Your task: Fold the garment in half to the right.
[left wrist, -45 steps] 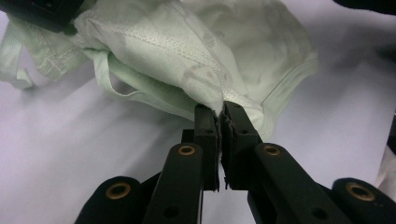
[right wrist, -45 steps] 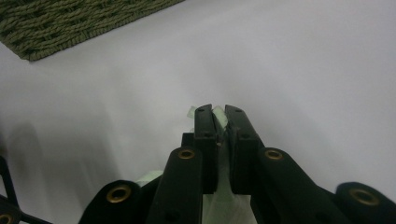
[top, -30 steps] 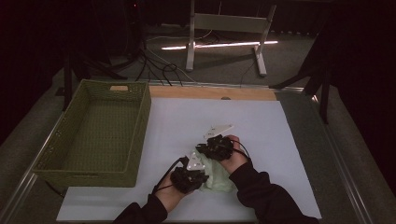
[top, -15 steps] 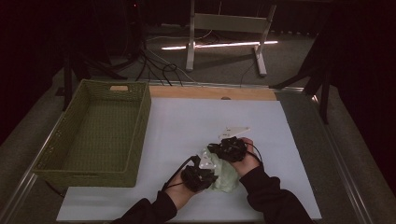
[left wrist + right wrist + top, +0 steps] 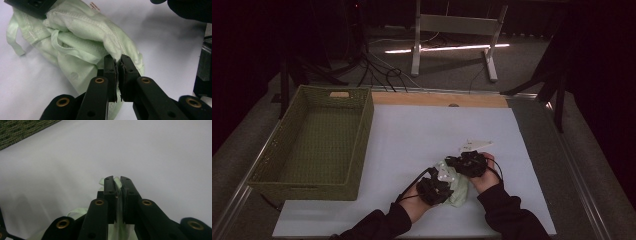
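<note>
A pale green cloth garment (image 5: 457,187) lies bunched on the white sheet (image 5: 422,135) near the table's front. My left gripper (image 5: 434,187) sits at its near left side, and the left gripper view has the jaws pinched on an edge of the garment (image 5: 82,47), with my left gripper (image 5: 118,61) shut. My right gripper (image 5: 469,164) is at the cloth's far right end. Its jaws clamp a thin fold of the garment (image 5: 117,182), so my right gripper (image 5: 117,180) is shut. A gloved hand holds each gripper.
An empty green woven basket (image 5: 357,145) stands at the left of the table. Bare white sheet stretches behind and to the right of the grippers. A wooden strip (image 5: 437,99) runs along the sheet's far edge. Stands and cables sit on the floor beyond.
Both hands have shifted to the right across the sheet, dragging the green garment along. The jaws have stayed clamped on the cloth throughout.
</note>
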Tool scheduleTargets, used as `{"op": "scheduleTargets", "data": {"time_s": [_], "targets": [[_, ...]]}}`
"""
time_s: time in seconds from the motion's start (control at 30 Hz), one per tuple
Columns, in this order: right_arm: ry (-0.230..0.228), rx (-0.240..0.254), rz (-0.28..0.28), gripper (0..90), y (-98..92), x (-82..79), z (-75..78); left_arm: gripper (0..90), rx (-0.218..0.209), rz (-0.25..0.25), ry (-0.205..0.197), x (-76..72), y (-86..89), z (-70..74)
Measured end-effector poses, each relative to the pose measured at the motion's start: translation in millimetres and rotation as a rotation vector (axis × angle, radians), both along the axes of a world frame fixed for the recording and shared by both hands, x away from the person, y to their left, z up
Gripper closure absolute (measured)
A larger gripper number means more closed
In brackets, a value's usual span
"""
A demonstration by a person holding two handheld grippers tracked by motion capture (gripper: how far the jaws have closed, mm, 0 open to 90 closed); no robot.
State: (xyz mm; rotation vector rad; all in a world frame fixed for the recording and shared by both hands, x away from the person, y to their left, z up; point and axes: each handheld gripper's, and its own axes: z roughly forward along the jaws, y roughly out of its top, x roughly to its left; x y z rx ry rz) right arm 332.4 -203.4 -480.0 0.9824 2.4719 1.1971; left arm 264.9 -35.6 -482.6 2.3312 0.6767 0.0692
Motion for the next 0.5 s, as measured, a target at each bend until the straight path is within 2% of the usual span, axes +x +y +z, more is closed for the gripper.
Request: {"op": "scheduleTargets", "data": {"time_s": [0.5], "targets": [[0.021, 0.013, -0.036, 83.1, -15.5, -1.6, -10.2, 85.2, -0.008, -0.017, 0.016, 2.2, -17.4, -2.1]]}}
